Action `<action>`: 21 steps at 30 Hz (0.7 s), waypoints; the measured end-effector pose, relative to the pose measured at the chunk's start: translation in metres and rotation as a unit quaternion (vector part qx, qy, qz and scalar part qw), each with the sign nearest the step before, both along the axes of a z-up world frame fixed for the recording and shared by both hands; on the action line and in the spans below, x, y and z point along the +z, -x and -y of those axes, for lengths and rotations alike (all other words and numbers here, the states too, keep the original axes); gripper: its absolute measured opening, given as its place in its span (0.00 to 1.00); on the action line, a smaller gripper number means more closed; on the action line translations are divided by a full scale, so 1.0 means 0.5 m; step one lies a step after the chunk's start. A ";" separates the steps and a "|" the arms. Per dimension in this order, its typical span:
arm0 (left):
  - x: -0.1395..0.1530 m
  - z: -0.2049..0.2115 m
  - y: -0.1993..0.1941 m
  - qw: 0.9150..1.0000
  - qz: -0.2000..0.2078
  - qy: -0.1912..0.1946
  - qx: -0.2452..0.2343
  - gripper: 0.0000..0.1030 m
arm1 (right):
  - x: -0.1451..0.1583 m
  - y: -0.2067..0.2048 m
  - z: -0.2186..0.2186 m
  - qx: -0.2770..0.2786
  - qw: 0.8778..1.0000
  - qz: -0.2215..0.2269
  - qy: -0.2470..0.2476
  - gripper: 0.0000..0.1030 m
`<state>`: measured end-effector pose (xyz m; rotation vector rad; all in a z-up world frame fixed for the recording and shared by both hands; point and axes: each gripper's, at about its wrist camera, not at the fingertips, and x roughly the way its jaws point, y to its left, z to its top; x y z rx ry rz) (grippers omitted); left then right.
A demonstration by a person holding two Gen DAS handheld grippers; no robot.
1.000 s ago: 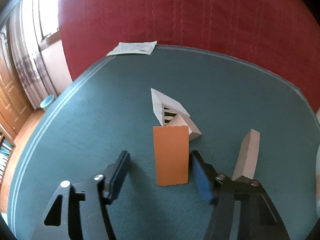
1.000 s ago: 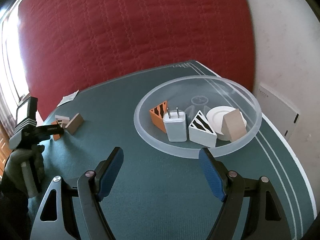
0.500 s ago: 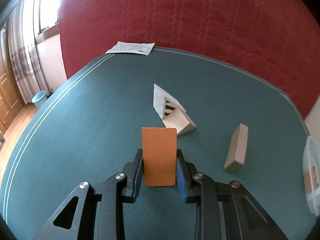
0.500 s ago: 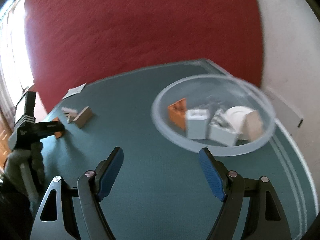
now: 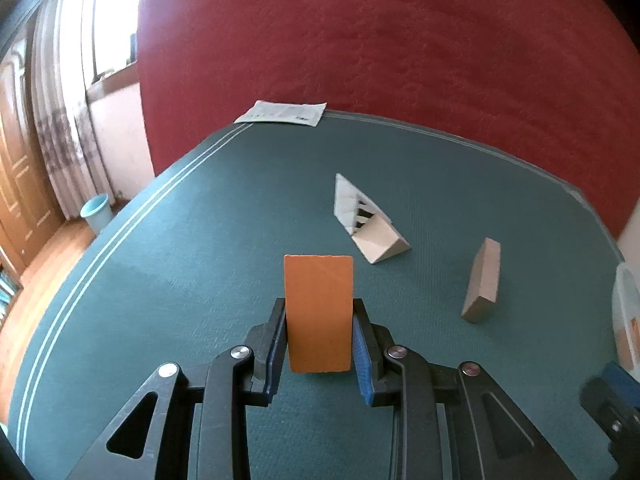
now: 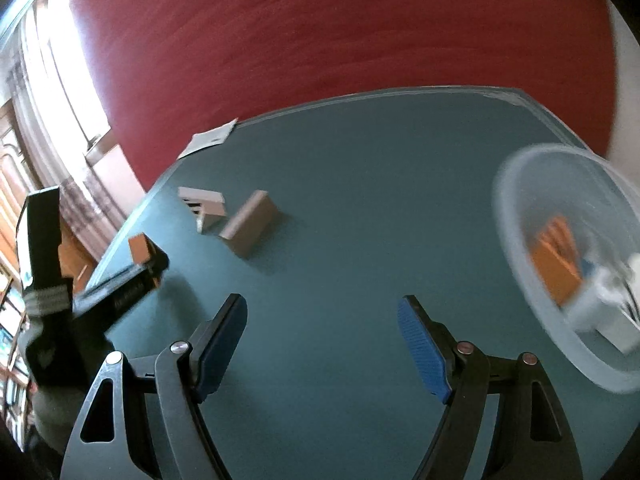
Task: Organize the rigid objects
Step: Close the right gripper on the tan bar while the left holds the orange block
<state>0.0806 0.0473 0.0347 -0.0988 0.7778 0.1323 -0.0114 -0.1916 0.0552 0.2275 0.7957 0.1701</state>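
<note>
An orange block point(image 5: 319, 312) stands upright between the pads of my left gripper point(image 5: 319, 350), which is shut on it. Beyond it on the teal table lie a white striped wedge point(image 5: 352, 204), a tan wedge point(image 5: 382, 242) touching it, and a tan block point(image 5: 484, 280) on edge to the right. My right gripper point(image 6: 322, 344) hangs open over bare table, nothing between its fingers. In the right wrist view the tan block point(image 6: 252, 224) and the wedges point(image 6: 204, 206) lie ahead to the left, and the left gripper point(image 6: 140, 268) holds the orange block point(image 6: 139, 247) at the far left.
A clear plastic bowl point(image 6: 516, 248) with several objects inside sits at the right, blurred. A paper sheet point(image 5: 282, 112) lies at the table's far edge. A red padded wall stands behind the table. A blue bin point(image 5: 96, 212) is on the floor at left.
My left gripper closed on the orange block. The right gripper swung left, so the bowl slid from the centre to the right edge of its view and the loose blocks came nearer the middle.
</note>
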 end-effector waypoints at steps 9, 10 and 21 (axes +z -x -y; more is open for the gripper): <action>-0.014 -0.038 -0.015 0.998 -0.021 0.036 0.038 0.30 | -0.007 -0.139 -0.082 0.015 1.000 -0.013 -0.015 0.75; -0.014 -0.040 -0.018 0.998 -0.021 0.037 0.040 0.30 | -0.008 -0.151 -0.087 0.017 1.000 -0.016 -0.020 0.74; -0.016 -0.038 -0.026 0.998 -0.021 0.038 0.049 0.30 | -0.034 -0.212 -0.152 0.031 0.999 -0.021 0.033 0.47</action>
